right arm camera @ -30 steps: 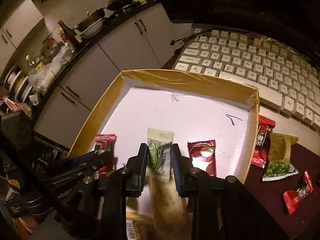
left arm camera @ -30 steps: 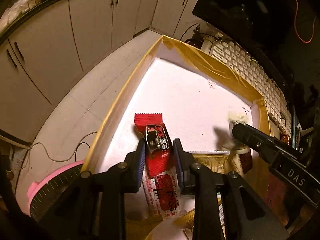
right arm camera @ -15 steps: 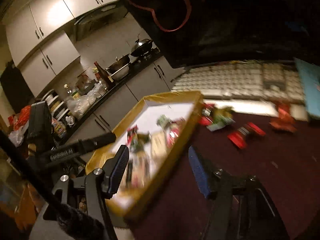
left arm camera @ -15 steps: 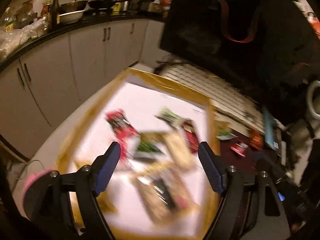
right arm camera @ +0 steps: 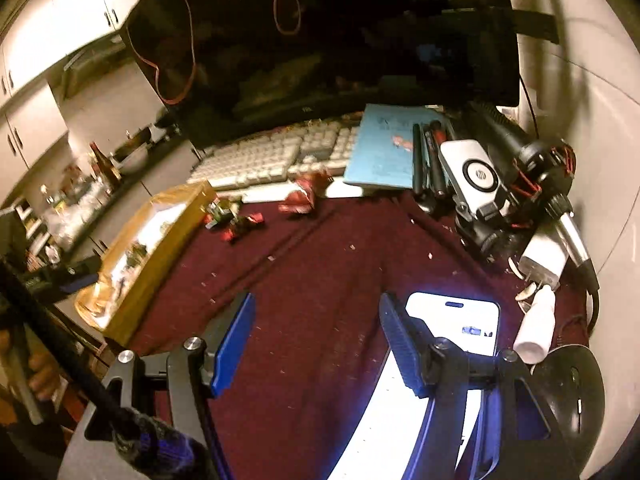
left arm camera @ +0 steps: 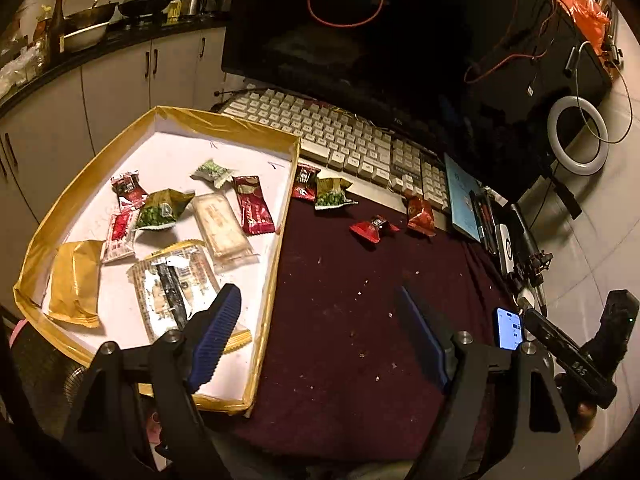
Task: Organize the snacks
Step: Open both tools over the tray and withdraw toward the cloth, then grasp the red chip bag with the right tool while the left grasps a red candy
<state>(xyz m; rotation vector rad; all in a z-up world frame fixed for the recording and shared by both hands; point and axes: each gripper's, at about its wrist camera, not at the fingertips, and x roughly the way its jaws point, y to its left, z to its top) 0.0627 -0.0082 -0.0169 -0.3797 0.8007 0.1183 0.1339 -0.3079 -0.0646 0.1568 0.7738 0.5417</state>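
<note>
A shallow white box with gold taped walls (left arm camera: pixel 224 123) stands on the left of the dark red table. It holds several snack packets, among them a red one (left arm camera: pixel 253 205), a green one (left arm camera: pixel 162 210) and a long cracker pack (left arm camera: pixel 221 225). Loose packets lie outside by the keyboard: a red one (left arm camera: pixel 305 176), a green pea pack (left arm camera: pixel 332 193), a small red one (left arm camera: pixel 373 228) and an orange-red one (left arm camera: pixel 419 213). My left gripper (left arm camera: pixel 320 332) is open and empty, high over the box's right edge. My right gripper (right arm camera: pixel 316 340) is open and empty over the bare cloth; the box (right arm camera: pixel 160 236) is at its left.
A white keyboard (left arm camera: pixel 340 136) and a dark monitor (left arm camera: pixel 400 40) stand behind the box. A blue booklet (right arm camera: pixel 384 148), pens, a power bank (right arm camera: pixel 478 172), cables and a lit phone (right arm camera: pixel 456 324) crowd the table's right side. A mouse (right arm camera: pixel 576 388) sits at the near right.
Both grippers have let go of their packets in the box, opened wide and pulled back and up. The right gripper has swung right, over the bare cloth.
</note>
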